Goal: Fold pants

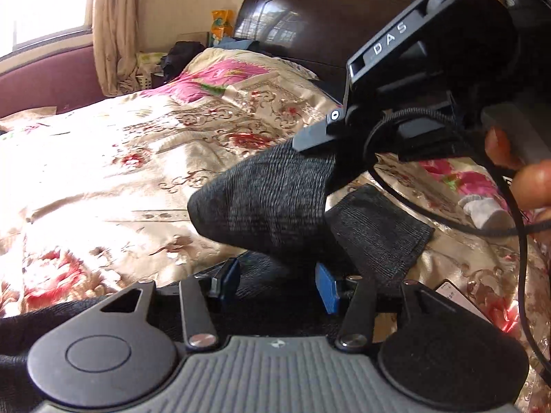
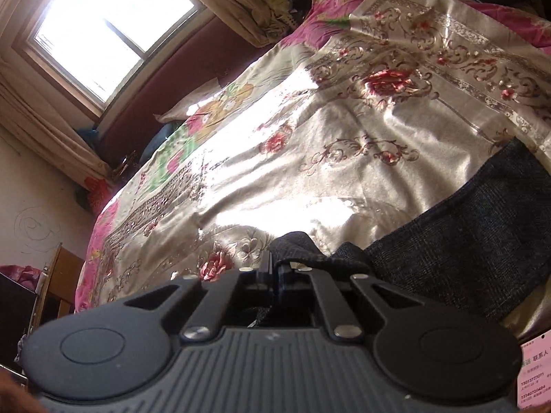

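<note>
**Both grippers at the pants, over the bed**

Your bed [image 2: 344, 137] fills both views under a floral quilt [image 1: 120, 144], with the headboard [image 1: 310, 20] behind and the window [image 2: 106, 31] bright beyond.

The dark knit pants [image 1: 261, 199] hang lifted above the quilt, one cuff end drooping toward it, more cloth trailing back under your left gripper [image 1: 279, 284].

That left gripper's blue pads stand apart with pants cloth lying between them, not pinched. Your right gripper [image 2: 273, 268] has its fingers pressed together on a fold of the pants, the rest of the cloth [image 2: 482, 227] spreading off to the right over the quilt.

A small white sock [image 1: 485, 213] lies on the quilt just beyond.
</note>
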`<state>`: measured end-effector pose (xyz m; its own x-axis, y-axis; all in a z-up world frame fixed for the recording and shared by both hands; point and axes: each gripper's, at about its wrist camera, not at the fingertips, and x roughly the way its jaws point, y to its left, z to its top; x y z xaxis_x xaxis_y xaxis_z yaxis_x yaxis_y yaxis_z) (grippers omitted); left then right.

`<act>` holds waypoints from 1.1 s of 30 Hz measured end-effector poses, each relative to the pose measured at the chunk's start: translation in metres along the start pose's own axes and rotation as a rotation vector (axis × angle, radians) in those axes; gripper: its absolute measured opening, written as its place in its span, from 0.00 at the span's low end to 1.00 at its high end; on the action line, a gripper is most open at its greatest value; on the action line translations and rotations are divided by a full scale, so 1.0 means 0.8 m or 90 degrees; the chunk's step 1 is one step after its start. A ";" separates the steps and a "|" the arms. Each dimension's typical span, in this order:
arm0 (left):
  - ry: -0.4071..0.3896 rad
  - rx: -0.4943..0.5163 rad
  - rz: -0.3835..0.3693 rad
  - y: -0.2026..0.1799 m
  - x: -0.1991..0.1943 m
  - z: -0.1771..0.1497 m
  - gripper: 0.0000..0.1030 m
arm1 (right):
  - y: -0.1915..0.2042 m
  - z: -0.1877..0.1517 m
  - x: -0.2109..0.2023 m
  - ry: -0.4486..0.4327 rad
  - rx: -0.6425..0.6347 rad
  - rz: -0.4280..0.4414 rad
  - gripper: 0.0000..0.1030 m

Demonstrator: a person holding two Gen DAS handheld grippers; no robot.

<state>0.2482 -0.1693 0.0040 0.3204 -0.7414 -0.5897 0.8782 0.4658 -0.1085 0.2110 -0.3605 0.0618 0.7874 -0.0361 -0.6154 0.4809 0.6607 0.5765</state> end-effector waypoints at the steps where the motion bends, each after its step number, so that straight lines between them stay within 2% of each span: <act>1: 0.000 0.014 -0.013 -0.011 0.008 0.005 0.61 | -0.008 0.005 -0.011 -0.021 0.003 -0.009 0.04; 5: 0.014 0.065 -0.059 -0.056 0.046 0.017 0.61 | -0.054 0.020 -0.061 -0.142 0.003 -0.083 0.04; 7: 0.036 0.079 -0.072 -0.078 0.068 0.019 0.61 | -0.090 0.018 -0.065 -0.171 -0.010 -0.168 0.04; 9: 0.062 0.099 -0.074 -0.094 0.083 0.013 0.61 | -0.137 0.014 -0.050 -0.126 0.019 -0.215 0.05; 11: 0.089 0.122 -0.074 -0.103 0.097 0.006 0.61 | -0.184 0.008 -0.033 -0.070 0.069 -0.223 0.07; 13: 0.112 0.139 -0.066 -0.106 0.106 0.001 0.61 | -0.218 -0.001 -0.024 -0.039 0.095 -0.240 0.10; 16: 0.141 0.158 -0.060 -0.106 0.119 -0.008 0.61 | -0.247 -0.011 -0.031 -0.034 0.159 -0.208 0.18; 18: 0.151 0.174 -0.060 -0.107 0.122 -0.011 0.61 | -0.263 -0.012 -0.035 -0.035 0.201 -0.185 0.29; 21: 0.155 0.186 -0.059 -0.110 0.125 -0.008 0.61 | -0.286 -0.006 -0.038 -0.051 0.280 -0.126 0.39; 23: 0.151 0.180 -0.059 -0.110 0.127 -0.002 0.61 | -0.296 0.000 -0.040 -0.058 0.334 -0.084 0.43; 25: 0.143 0.173 -0.062 -0.109 0.129 0.004 0.61 | -0.294 0.007 -0.042 -0.069 0.337 -0.074 0.42; 26: 0.141 0.172 -0.060 -0.109 0.131 0.006 0.61 | -0.288 0.015 -0.038 -0.064 0.314 -0.094 0.37; 27: 0.138 0.171 -0.059 -0.109 0.131 0.008 0.61 | -0.283 0.023 -0.032 -0.055 0.297 -0.110 0.13; 28: 0.133 0.170 -0.055 -0.108 0.131 0.012 0.61 | -0.281 0.029 -0.026 -0.051 0.297 -0.100 0.05; 29: 0.126 0.169 -0.052 -0.107 0.130 0.015 0.61 | -0.277 0.035 -0.026 -0.059 0.300 -0.080 0.06; 33: 0.082 0.150 -0.040 -0.100 0.114 0.028 0.61 | -0.229 0.054 -0.052 -0.138 0.225 0.022 0.05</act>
<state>0.2152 -0.2852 -0.0230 0.2273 -0.6906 -0.6866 0.9583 0.2842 0.0313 0.1068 -0.5126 0.0046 0.8501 -0.2004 -0.4871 0.5261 0.3674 0.7670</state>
